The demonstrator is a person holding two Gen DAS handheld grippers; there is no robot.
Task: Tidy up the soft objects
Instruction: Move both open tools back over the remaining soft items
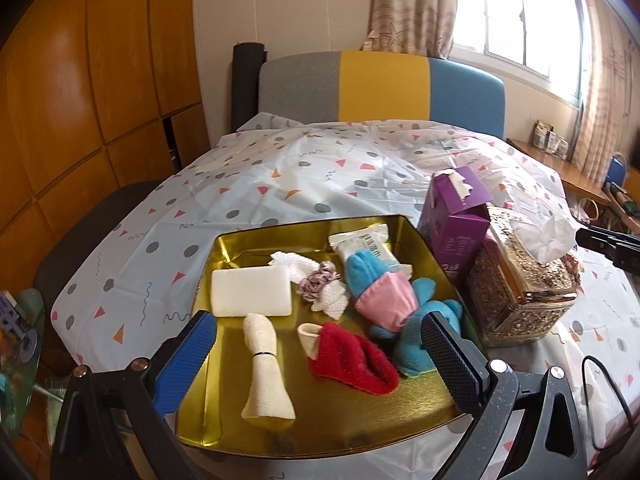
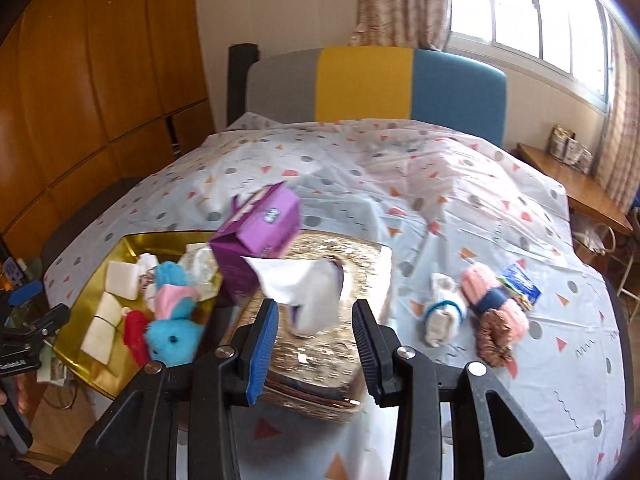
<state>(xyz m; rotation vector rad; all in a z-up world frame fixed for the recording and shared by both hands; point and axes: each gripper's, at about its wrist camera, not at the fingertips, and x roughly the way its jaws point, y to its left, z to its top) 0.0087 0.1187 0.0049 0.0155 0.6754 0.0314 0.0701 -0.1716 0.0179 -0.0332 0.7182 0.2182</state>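
Sitting at the left on the patterned white bedsheet (image 1: 248, 184) was a shallow gold metal tray (image 1: 400, 408), already loaded with soft items. Inside it, left to right: a white rectangular sponge block (image 1: 251, 291), a cream rolled cloth bound with a black band (image 1: 265, 364), a small white knitted piece (image 1: 294, 262), a pale purple fabric scrunchie (image 1: 316, 283), a red fuzzy sock-like item (image 1: 352, 360), a white plastic-wrapped pack (image 1: 366, 249) at the far side, and a blue plush toy in a pink skirt (image 1: 384, 300) lying across the tray's right half. The left gripper (image 1: 316, 356) hovered over the near part of the tray, jaws wide apart, nothing between the pads.

Just right of the tray stood a purple cardboard tissue box (image 1: 456, 220), touching an ornate gold tissue box (image 1: 520, 292) with a white tissue (image 2: 296, 284) sticking out of its top. The right gripper (image 2: 316, 344) hung above that gold box, jaws parted with a gap, pads gripping nothing; the view was motion-blurred.

Further right, loose on the sheet and well apart from the tray: a white rolled sock with a blue band (image 2: 442, 314), a pink and brown fuzzy sock bundle with a dark blue band (image 2: 494, 312), and a small blue packet (image 2: 520, 282) just behind it.
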